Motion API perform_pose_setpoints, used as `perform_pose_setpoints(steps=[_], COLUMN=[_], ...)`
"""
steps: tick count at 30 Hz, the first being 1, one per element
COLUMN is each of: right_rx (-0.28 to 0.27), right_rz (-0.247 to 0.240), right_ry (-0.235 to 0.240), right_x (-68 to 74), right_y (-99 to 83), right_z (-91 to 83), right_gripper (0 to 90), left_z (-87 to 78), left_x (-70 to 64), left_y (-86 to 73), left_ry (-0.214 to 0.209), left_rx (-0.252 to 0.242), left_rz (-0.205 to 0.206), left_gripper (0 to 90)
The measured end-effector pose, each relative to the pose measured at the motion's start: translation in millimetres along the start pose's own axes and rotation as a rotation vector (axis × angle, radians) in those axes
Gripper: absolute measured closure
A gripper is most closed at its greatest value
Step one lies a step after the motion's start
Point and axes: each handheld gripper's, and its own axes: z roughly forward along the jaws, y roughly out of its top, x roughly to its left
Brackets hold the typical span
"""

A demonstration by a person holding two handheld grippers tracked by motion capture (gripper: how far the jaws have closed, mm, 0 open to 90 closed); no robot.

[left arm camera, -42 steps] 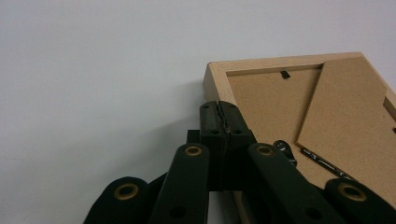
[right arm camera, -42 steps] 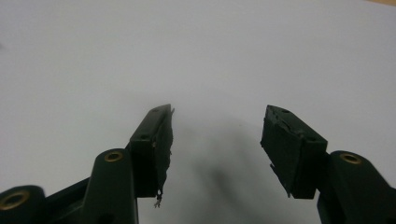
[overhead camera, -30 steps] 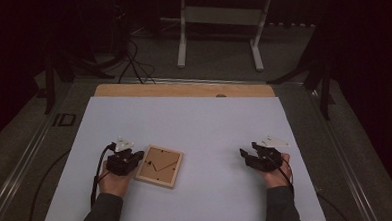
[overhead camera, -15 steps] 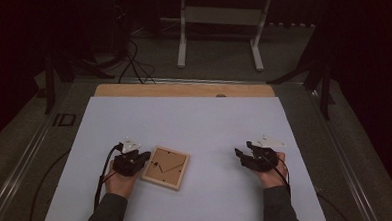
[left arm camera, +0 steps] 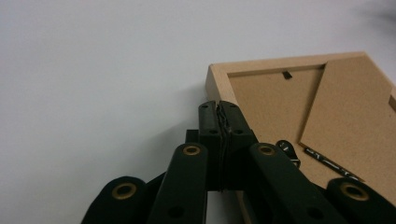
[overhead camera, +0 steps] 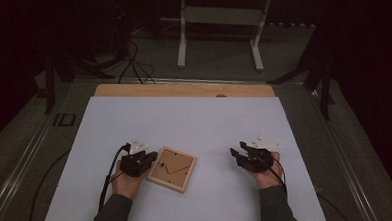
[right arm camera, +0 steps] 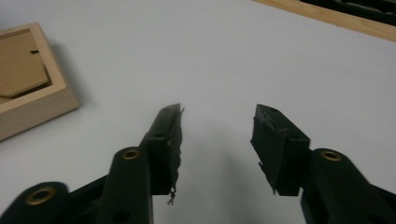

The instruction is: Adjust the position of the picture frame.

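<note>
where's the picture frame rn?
High view: the picture frame lies back-up on the white table, near-left of centre, right beside the shut left gripper. The open right gripper is well off to its right.

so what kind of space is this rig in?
Likely a lab or recording bay, not a home. A white-topped table stands on a grey floor in a dark room, with loose cables and a white stand's legs behind. On it lie a wooden picture frame and two handheld grippers.
</note>
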Motion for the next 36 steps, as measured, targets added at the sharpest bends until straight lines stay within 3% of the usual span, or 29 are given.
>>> perform_pose_setpoints(steps=[6, 17, 21, 31, 36], right_rx=[-0.009, 0.015, 0.017, 0.018, 0.019], right_rz=[-0.013, -0.099, -0.138, -0.137, -0.13], right_ry=[0.02, 0.05, 0.085, 0.122, 0.138], right_x=[7.4, 32.3, 41.6, 49.9, 53.6], right_y=[2.1, 8.5, 13.9, 22.2, 24.5], right_z=[2.5, 14.9, 23.2, 40.2, 46.7], right_gripper=[64.3, 78.3, 84.2, 87.2, 87.2], left_z=[-10.3, -30.8, -35.7, -43.3, -49.5], left_x=[3.2, -8.2, -8.2, -14.3, -15.5], left_y=[0.1, -6.5, -11.0, -22.3, -28.1], left_ry=[-0.012, -0.037, -0.039, -0.051, -0.048], left_rx=[-0.017, -0.01, -0.009, 0.003, -0.001], left_rz=[-0.029, 0.028, 0.033, 0.062, 0.053], left_gripper=[89.4, 89.4, 89.4, 89.4, 89.5])
